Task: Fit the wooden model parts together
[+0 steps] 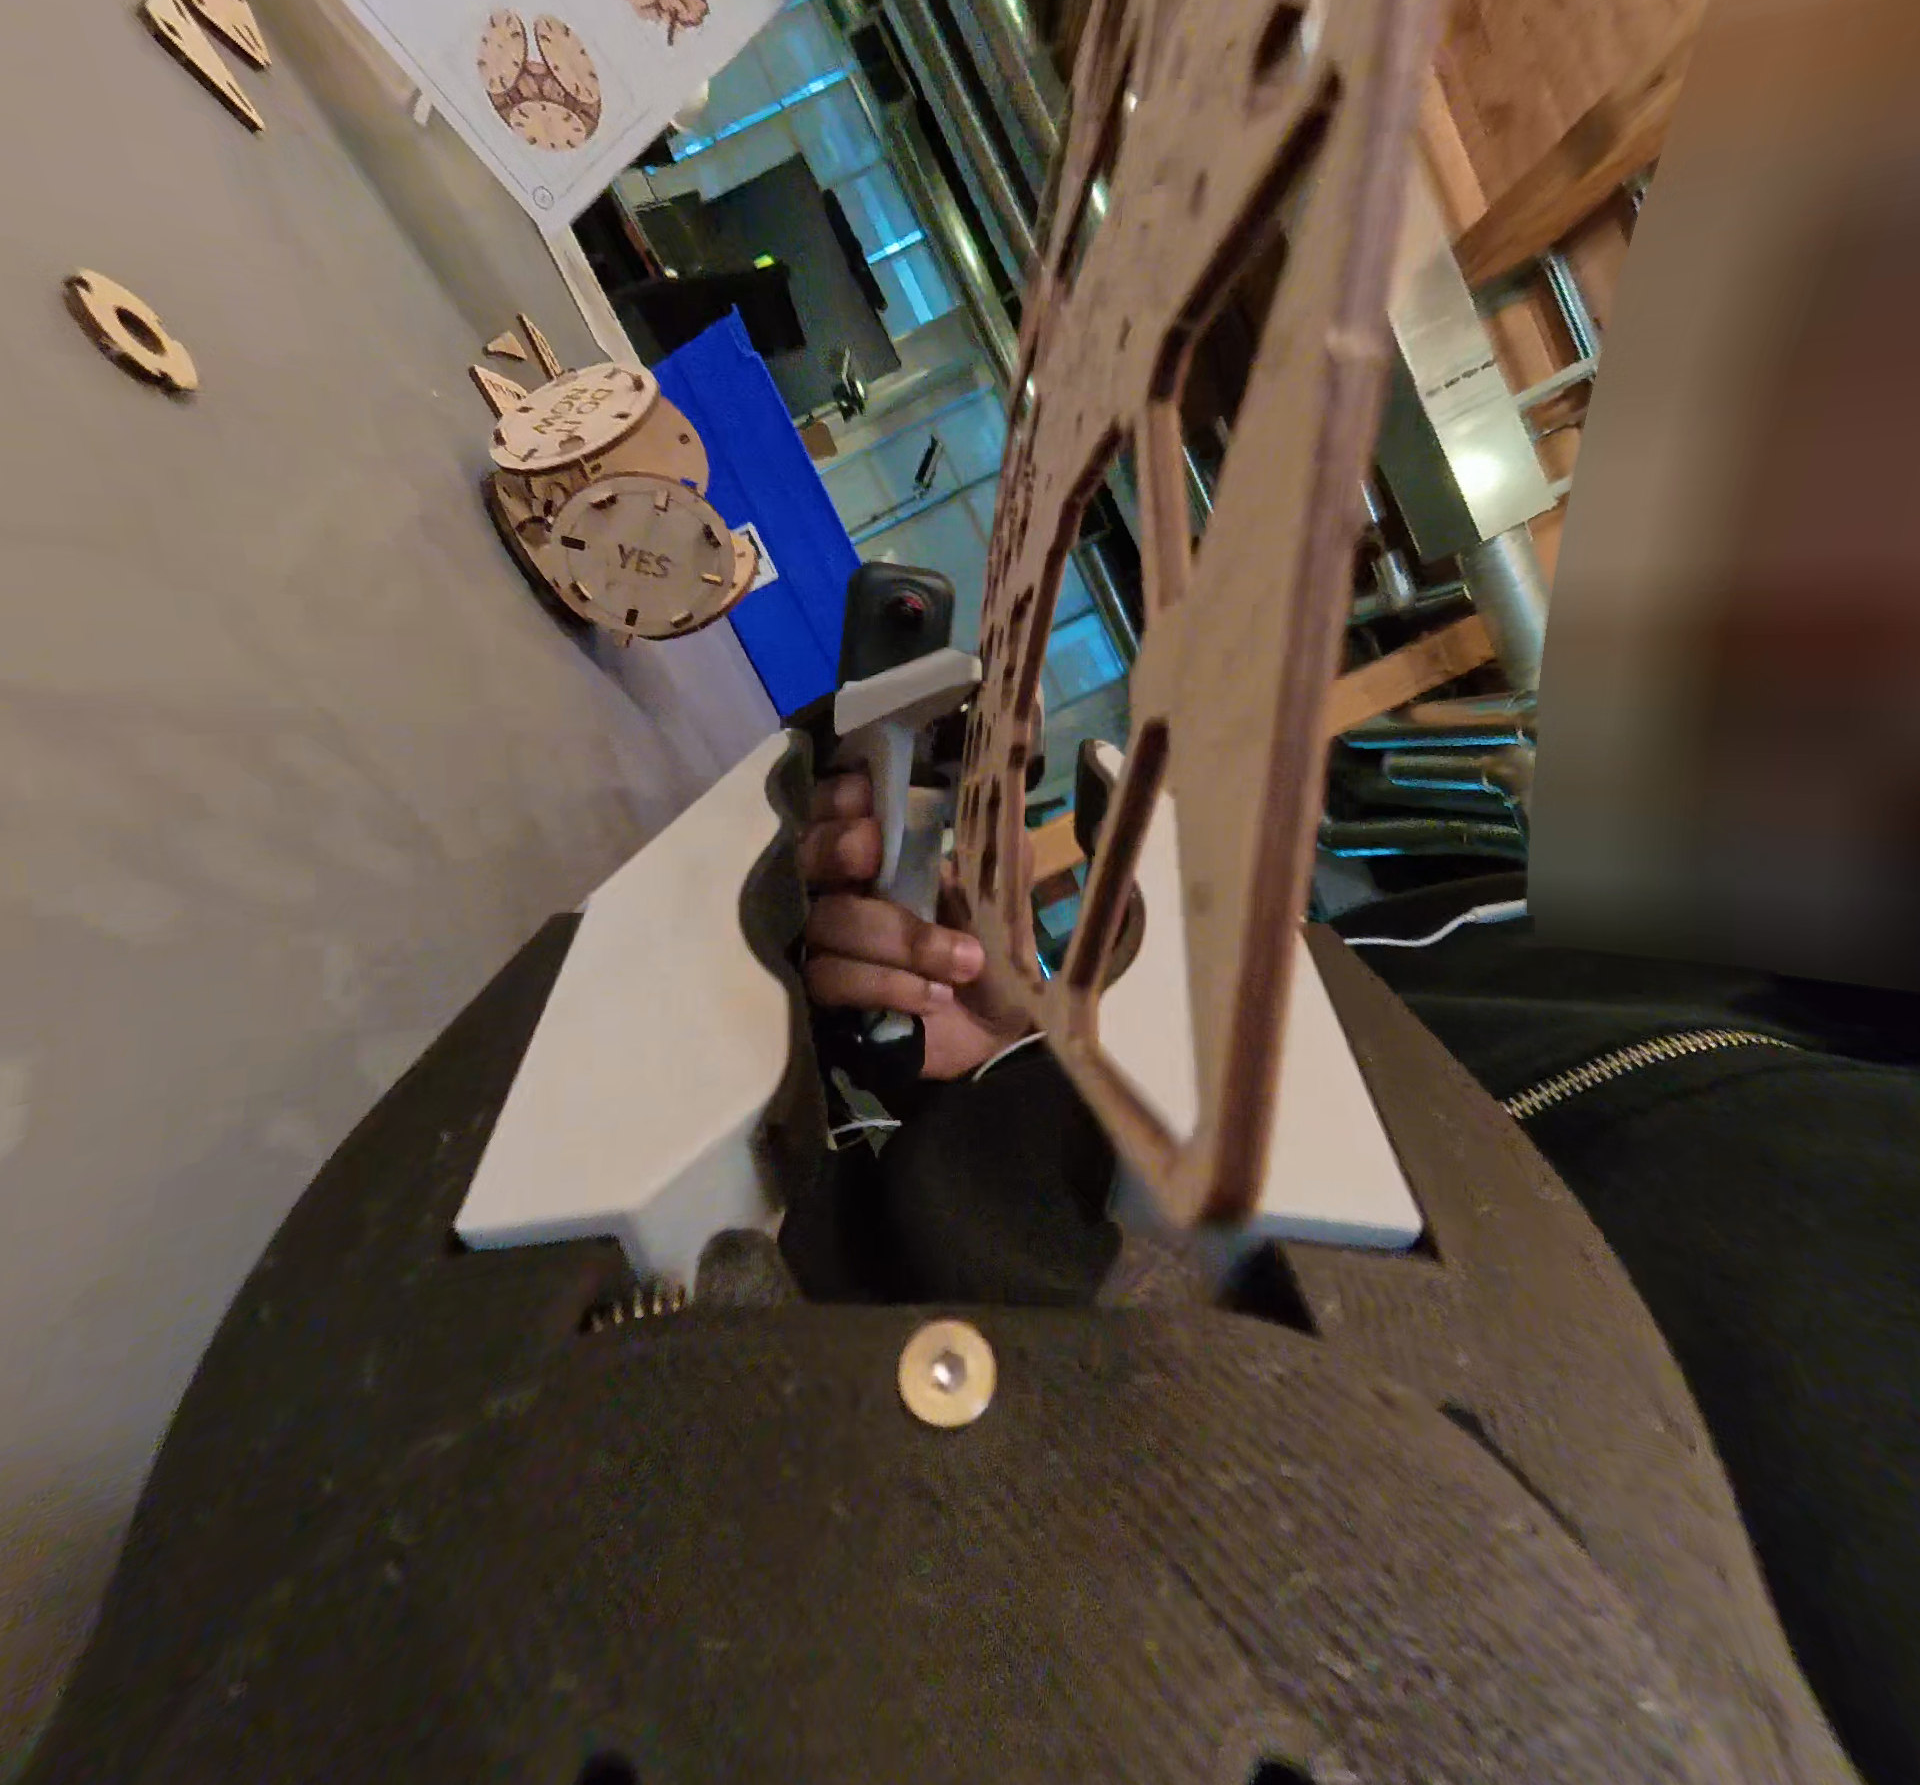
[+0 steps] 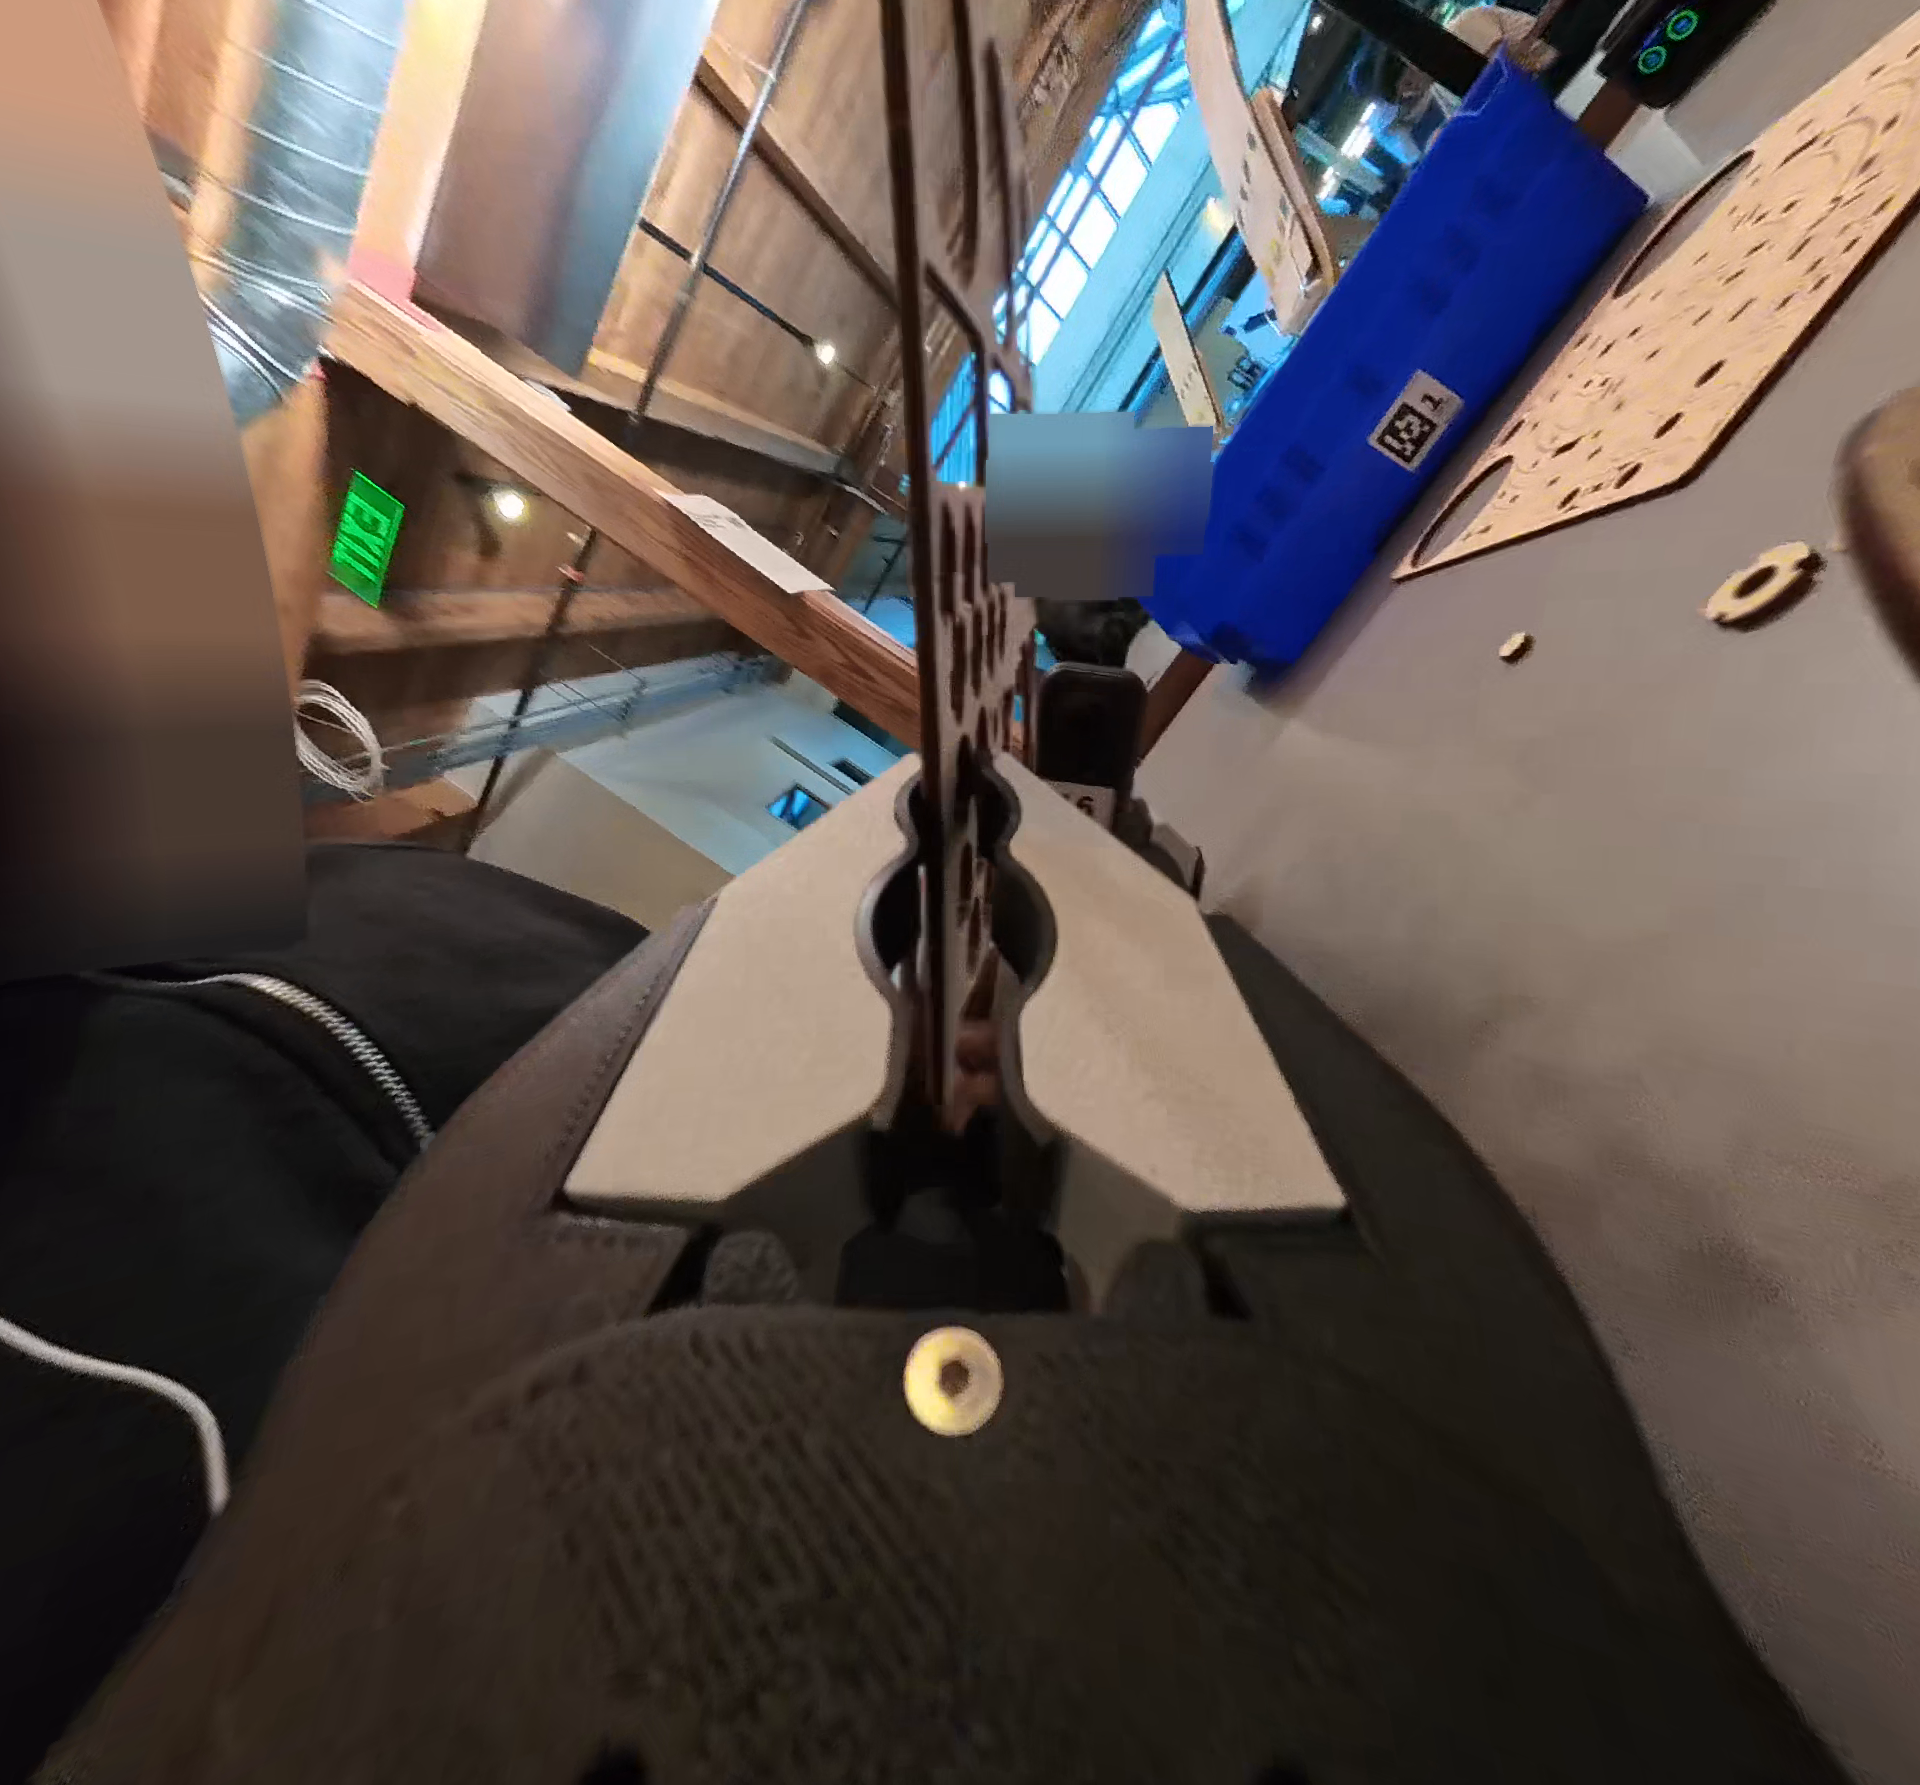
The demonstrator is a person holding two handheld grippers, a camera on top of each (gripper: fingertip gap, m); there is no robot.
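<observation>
A thin laser-cut wooden sheet [image 1: 1247,592] with many cut-out holes is held up in the air. My right gripper [image 2: 961,800] is shut on its lower part, and the sheet [image 2: 966,572] shows edge-on between the pads. In the left wrist view the right gripper [image 1: 894,696] shows farther off, with a hand around its handle. My left gripper [image 1: 940,759] is open with its fingers wide apart. The sheet's corner passes between them close to the right finger [image 1: 1278,1112], while the left finger [image 1: 665,1008] stands well clear of it.
An assembled wooden model of round discs [image 1: 613,509] sits on the grey table [image 1: 260,696] beside a blue bin [image 1: 758,509]. A printed instruction sheet [image 1: 540,0], a wooden ring [image 2: 1761,584] and another cut-out wooden sheet [image 2: 1683,333] lie on the table. A person's black jacket [image 1: 1662,1216] is close by. Less than 4 cm separates the two grippers' tips.
</observation>
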